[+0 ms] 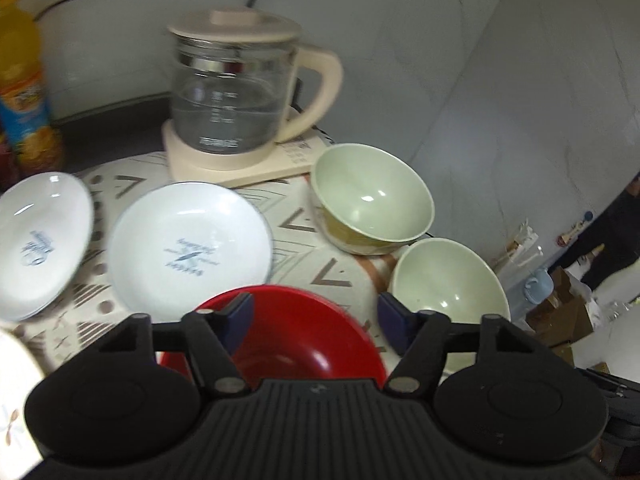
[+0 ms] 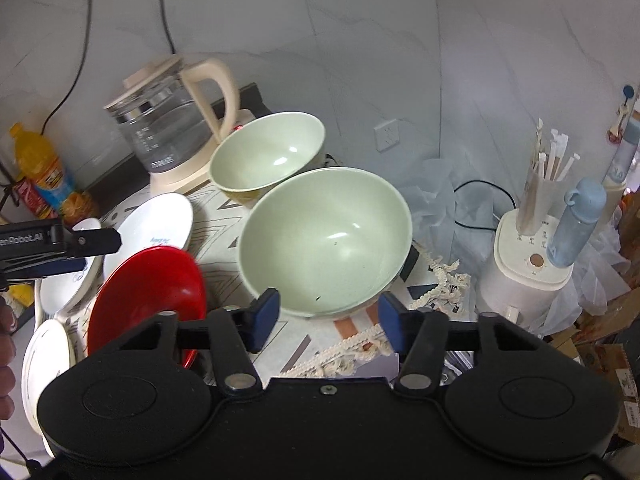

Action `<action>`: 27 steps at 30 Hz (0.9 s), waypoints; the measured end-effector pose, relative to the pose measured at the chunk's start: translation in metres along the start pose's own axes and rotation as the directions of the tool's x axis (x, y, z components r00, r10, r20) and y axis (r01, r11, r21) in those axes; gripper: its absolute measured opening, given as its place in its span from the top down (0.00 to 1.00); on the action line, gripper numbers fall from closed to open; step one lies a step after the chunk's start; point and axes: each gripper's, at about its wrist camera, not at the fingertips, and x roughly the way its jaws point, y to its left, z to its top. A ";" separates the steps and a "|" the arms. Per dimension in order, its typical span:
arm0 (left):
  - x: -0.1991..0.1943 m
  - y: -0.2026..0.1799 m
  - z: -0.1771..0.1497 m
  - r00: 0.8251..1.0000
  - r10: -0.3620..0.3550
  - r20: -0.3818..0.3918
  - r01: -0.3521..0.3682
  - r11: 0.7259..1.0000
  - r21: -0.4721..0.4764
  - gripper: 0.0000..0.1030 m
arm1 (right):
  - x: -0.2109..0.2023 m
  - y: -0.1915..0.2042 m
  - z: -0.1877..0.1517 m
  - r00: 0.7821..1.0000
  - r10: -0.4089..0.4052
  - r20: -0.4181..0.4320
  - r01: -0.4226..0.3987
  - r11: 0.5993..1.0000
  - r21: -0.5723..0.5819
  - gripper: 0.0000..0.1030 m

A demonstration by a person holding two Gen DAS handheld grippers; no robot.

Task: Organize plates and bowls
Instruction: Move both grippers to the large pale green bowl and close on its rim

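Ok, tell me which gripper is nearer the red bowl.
Left. The left gripper hangs right over the red bowl, its jaws apart with nothing gripped. The right gripper sits off to the bowl's side, in front of the nearer green bowl.

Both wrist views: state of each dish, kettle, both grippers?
Red bowl: upright, empty.
Near green bowl: upright, empty.
Far green bowl: upright, empty.
White plates: face up, empty.
Kettle: lidded, on its base.
Left gripper: open, holding nothing.
Right gripper: open, holding nothing.

2 green bowls (image 2: 324,240) sit upright side by side; a red bowl (image 1: 296,336) stands beside 2 white plates (image 1: 188,244) with blue print.
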 end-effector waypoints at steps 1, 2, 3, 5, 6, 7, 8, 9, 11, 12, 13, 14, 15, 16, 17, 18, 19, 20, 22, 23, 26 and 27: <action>0.005 -0.003 0.003 1.000 -0.011 -0.008 0.011 1.000 0.008 0.39 | 0.003 -0.003 0.002 1.000 0.000 -0.005 0.000 1.000 0.010 0.56; 0.010 -0.007 0.006 1.000 -0.020 -0.015 0.020 1.000 0.018 0.40 | 0.007 -0.006 0.004 1.000 -0.001 -0.010 0.001 1.000 0.018 0.59; 0.015 -0.010 0.008 0.999 -0.031 -0.023 0.032 0.999 0.027 0.41 | 0.009 -0.008 0.005 1.000 -0.005 -0.015 0.005 1.000 0.023 0.61; 0.026 -0.016 0.012 0.998 -0.053 -0.043 0.055 0.998 0.043 0.47 | 0.015 -0.013 0.008 1.000 -0.015 -0.026 0.016 0.999 0.034 0.65; 0.031 -0.018 0.014 0.996 -0.064 -0.056 0.067 0.997 0.047 0.49 | 0.018 -0.015 0.009 0.999 -0.019 -0.031 0.020 0.999 0.040 0.66; 0.037 -0.020 0.016 0.995 -0.075 -0.068 0.078 0.996 0.050 0.54 | 0.021 -0.017 0.011 0.999 -0.022 -0.034 0.023 0.999 0.044 0.68; 0.043 -0.023 0.017 0.993 -0.084 -0.081 0.089 0.995 0.051 0.57 | 0.023 -0.018 0.012 0.999 -0.025 -0.037 0.026 0.999 0.048 0.69; 0.050 -0.025 0.019 0.991 -0.093 -0.093 0.098 0.994 0.050 0.58 | 0.026 -0.020 0.013 0.999 -0.028 -0.040 0.030 0.998 0.051 0.69; 0.061 -0.030 0.021 0.987 -0.111 -0.114 0.117 0.992 0.054 0.63 | 0.031 -0.024 0.015 0.998 -0.044 -0.051 0.047 0.997 0.063 0.69; 0.064 -0.032 0.021 0.985 -0.120 -0.125 0.128 0.990 0.059 0.64 | 0.034 -0.025 0.016 0.997 -0.050 -0.055 0.053 0.996 0.070 0.69; 0.070 -0.034 0.022 0.982 -0.125 -0.138 0.135 0.989 0.065 0.66 | 0.037 -0.027 0.017 0.997 -0.055 -0.060 0.059 0.995 0.077 0.69; 0.075 -0.036 0.022 0.980 -0.131 -0.152 0.143 0.987 0.069 0.68 | 0.039 -0.028 0.017 0.996 -0.059 -0.063 0.064 0.995 0.080 0.69; 0.080 -0.038 0.023 0.977 -0.135 -0.165 0.148 0.986 0.071 0.69 | 0.042 -0.029 0.018 0.996 -0.064 -0.067 0.070 0.994 0.084 0.70; 0.085 -0.039 0.024 0.975 -0.137 -0.176 0.152 0.986 0.073 0.70 | 0.044 -0.030 0.019 0.995 -0.067 -0.070 0.073 0.993 0.089 0.70; 0.089 -0.041 0.024 0.973 -0.138 -0.186 0.154 0.985 0.076 0.71 | 0.046 -0.031 0.020 0.995 -0.069 -0.071 0.076 0.993 0.094 0.71; 0.094 -0.042 0.025 0.971 -0.138 -0.195 0.156 0.985 0.080 0.72 | 0.048 -0.031 0.020 0.995 -0.072 -0.073 0.079 0.992 0.097 0.71; 0.098 -0.044 0.025 0.969 -0.141 -0.204 0.160 0.984 0.081 0.72 | 0.050 -0.031 0.021 0.994 -0.076 -0.076 0.083 0.992 0.099 0.72; 0.101 -0.044 0.026 0.966 -0.146 -0.211 0.166 0.983 0.083 0.72 | 0.052 -0.032 0.021 0.994 -0.080 -0.079 0.088 0.991 0.101 0.73; 0.108 -0.045 0.027 0.962 -0.152 -0.229 0.176 0.980 0.089 0.72 | 0.057 -0.032 0.022 0.993 -0.085 -0.087 0.094 0.990 0.109 0.74; 0.111 -0.046 0.027 0.959 -0.153 -0.238 0.179 0.980 0.091 0.72 | 0.059 -0.032 0.022 0.992 -0.088 -0.092 0.098 0.989 0.113 0.74; 0.122 -0.048 0.029 0.950 -0.166 -0.264 0.199 0.975 0.101 0.78 | 0.065 -0.032 0.021 0.990 -0.098 -0.099 0.109 0.987 0.117 0.76; 0.125 -0.048 0.029 0.947 -0.165 -0.277 0.201 0.974 0.106 0.80 | 0.067 -0.032 0.020 0.989 -0.101 -0.104 0.113 0.987 0.118 0.78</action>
